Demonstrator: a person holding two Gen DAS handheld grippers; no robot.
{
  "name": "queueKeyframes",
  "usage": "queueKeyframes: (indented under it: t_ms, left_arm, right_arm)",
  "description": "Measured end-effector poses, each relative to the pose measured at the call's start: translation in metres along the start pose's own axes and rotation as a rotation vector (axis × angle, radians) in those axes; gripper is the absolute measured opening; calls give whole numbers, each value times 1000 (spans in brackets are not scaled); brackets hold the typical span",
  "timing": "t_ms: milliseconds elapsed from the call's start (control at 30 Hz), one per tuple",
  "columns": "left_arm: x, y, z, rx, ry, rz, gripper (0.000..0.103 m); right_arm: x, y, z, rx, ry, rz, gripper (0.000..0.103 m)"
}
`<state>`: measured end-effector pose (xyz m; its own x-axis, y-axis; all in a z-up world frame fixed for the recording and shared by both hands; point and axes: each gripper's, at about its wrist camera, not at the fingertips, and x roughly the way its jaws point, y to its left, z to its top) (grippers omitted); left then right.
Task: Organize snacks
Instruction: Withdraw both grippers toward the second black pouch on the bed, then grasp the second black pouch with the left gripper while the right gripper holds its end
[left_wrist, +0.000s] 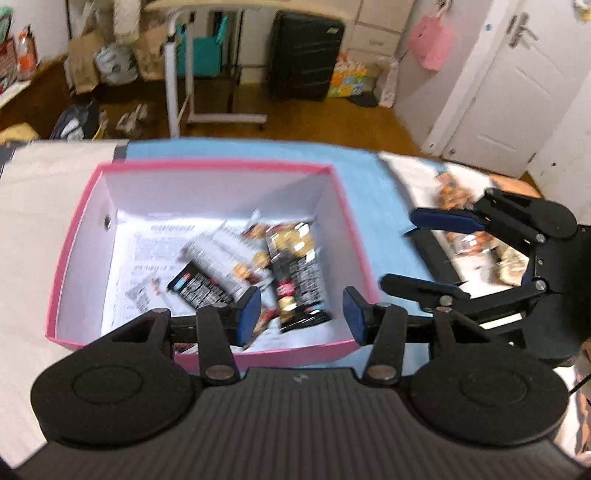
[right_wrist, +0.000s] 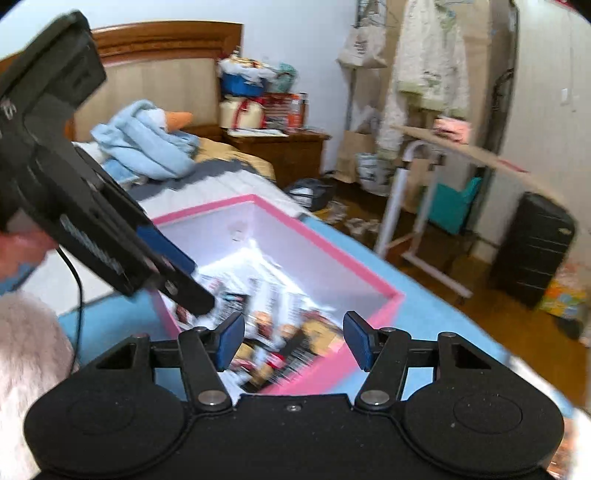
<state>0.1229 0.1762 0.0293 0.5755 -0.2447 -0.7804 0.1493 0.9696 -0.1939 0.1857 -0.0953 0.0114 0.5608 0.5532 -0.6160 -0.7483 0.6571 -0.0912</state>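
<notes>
we see the left gripper (left_wrist: 301, 314) over the near edge of the pink box (left_wrist: 207, 168) on the bed, its jaws apart and empty above the snack packets (left_wrist: 295, 273) lying inside. the right gripper (right_wrist: 293, 341) hangs at the box's corner, jaws also apart, gripping nothing, more packets (left_wrist: 461, 221) on the bed beside it.

A lived-in bedroom is showing here: a bed (right_wrist: 207, 184) with headboard (right_wrist: 159, 74), a nightstand (right_wrist: 288, 155), hanging clothes (right_wrist: 424, 62), a suitcase (left_wrist: 304, 55).
</notes>
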Motion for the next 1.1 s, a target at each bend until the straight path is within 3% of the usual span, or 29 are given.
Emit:
queueKeyframes:
  t_ms: [233, 400, 667, 733, 833, 1033, 1100]
  left_arm:
    - [-30, -67, 22, 97, -61, -93, 53]
    - [-6, -123, 36, 171, -14, -146, 55]
    - [93, -174, 40, 126, 110, -180, 56]
    - [117, -178, 32, 122, 101, -145, 56]
    - [148, -182, 20, 126, 75, -114, 56]
    - [192, -177, 4, 37, 75, -216, 56]
    - [200, -179, 0, 38, 59, -216, 56]
  right_arm:
    - [-82, -44, -27, 113, 28, -109, 65]
    - [-103, -69, -58, 201, 67, -174, 69]
    - [-59, -81, -113, 321, 124, -207, 72]
    - [-48, -81, -125, 316, 131, -226, 72]
    - [-34, -82, -145, 346, 70, -290, 70]
    - [-6, -90, -170, 390, 59, -303, 70]
    - [2, -91, -176, 388, 78, -309, 70]
